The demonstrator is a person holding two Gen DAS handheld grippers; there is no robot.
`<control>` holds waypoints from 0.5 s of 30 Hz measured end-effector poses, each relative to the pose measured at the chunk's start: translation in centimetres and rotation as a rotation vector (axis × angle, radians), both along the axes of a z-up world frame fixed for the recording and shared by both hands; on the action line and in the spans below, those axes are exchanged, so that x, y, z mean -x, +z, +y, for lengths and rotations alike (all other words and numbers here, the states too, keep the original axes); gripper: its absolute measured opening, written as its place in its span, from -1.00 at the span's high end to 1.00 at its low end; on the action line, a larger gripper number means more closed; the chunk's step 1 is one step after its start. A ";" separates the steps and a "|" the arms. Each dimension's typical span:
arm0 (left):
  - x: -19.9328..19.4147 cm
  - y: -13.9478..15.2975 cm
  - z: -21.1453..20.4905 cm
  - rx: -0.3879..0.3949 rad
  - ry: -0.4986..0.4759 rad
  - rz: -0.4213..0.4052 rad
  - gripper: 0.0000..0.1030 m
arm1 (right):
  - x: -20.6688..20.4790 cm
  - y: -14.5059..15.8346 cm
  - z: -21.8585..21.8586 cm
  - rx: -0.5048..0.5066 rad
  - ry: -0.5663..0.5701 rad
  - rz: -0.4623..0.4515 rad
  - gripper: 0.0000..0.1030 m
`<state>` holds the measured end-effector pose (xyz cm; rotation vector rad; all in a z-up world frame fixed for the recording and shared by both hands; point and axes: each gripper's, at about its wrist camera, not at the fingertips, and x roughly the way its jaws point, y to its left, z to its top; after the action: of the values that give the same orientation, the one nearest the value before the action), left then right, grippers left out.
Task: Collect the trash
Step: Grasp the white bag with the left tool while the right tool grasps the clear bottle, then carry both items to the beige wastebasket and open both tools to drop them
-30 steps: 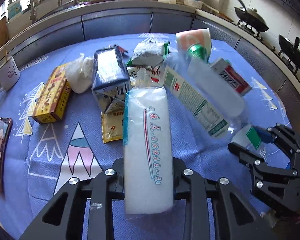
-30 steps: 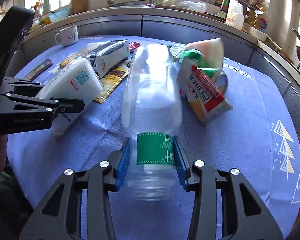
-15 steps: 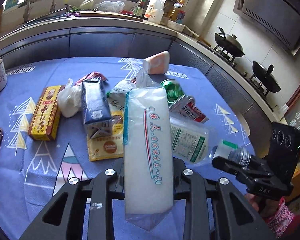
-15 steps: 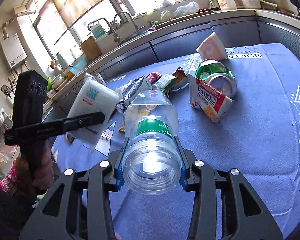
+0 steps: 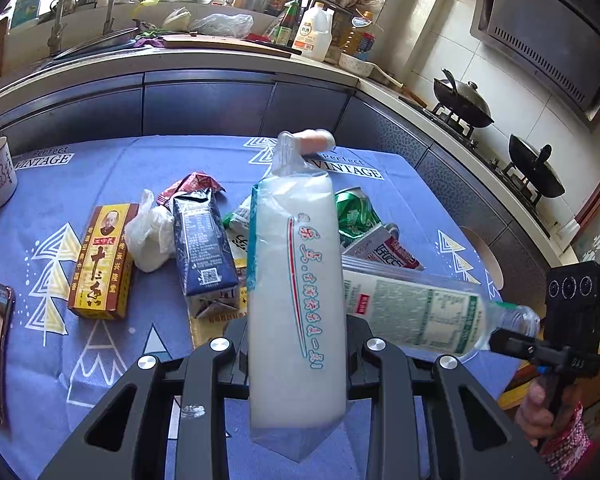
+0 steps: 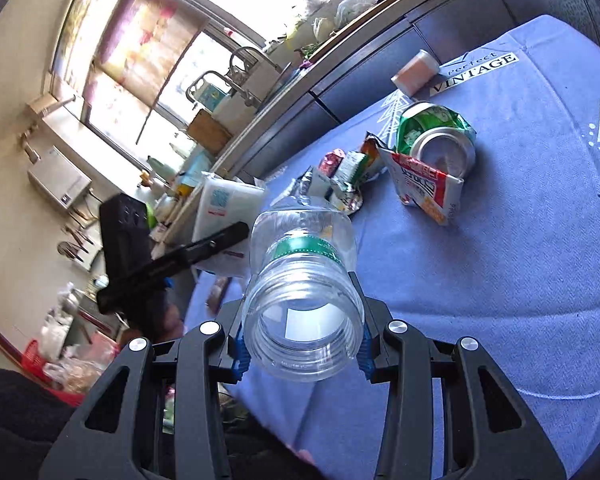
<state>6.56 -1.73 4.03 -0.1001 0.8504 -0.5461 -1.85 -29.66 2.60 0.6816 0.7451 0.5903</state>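
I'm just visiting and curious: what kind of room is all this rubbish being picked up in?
A home kitchen, almost certainly. Two woks sit on a gas stove under a range hood, a sink with tall taps stands below the window, and sauce bottles crowd the counter behind the blue-clothed table.

blue tablecloth [image 5: 112, 172] (white triangles), green crushed can [image 6: 436, 136]

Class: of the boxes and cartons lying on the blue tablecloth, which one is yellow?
The yellow box with the portrait and red band, left of the white crumpled bag; the carton beside that is dark blue.
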 end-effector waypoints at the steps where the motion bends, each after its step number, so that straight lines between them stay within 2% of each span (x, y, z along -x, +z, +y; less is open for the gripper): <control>1: -0.1 0.1 0.1 0.001 0.000 0.000 0.42 | 0.0 0.4 -0.1 -0.016 0.000 -0.004 0.24; 5: -0.8 0.7 0.1 0.009 -0.012 -0.002 0.42 | -0.1 2.5 -1.5 -0.046 -0.022 -0.031 0.24; 9: -1.7 2.2 -1.7 -0.004 -0.056 -0.027 0.42 | 0.8 3.9 -4.3 -0.050 -0.114 -0.079 0.24; 12: -2.5 3.6 -5.5 -0.025 -0.131 -0.047 0.42 | 2.2 4.6 -8.2 -0.057 -0.222 -0.113 0.25; 15: -3.2 4.7 -12.1 -0.039 -0.258 -0.056 0.42 | 4.5 4.8 -13.2 -0.044 -0.358 -0.134 0.27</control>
<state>9.74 -13.82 8.71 0.0614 0.8241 -0.7698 -6.31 -42.88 7.44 0.7862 0.4711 0.3211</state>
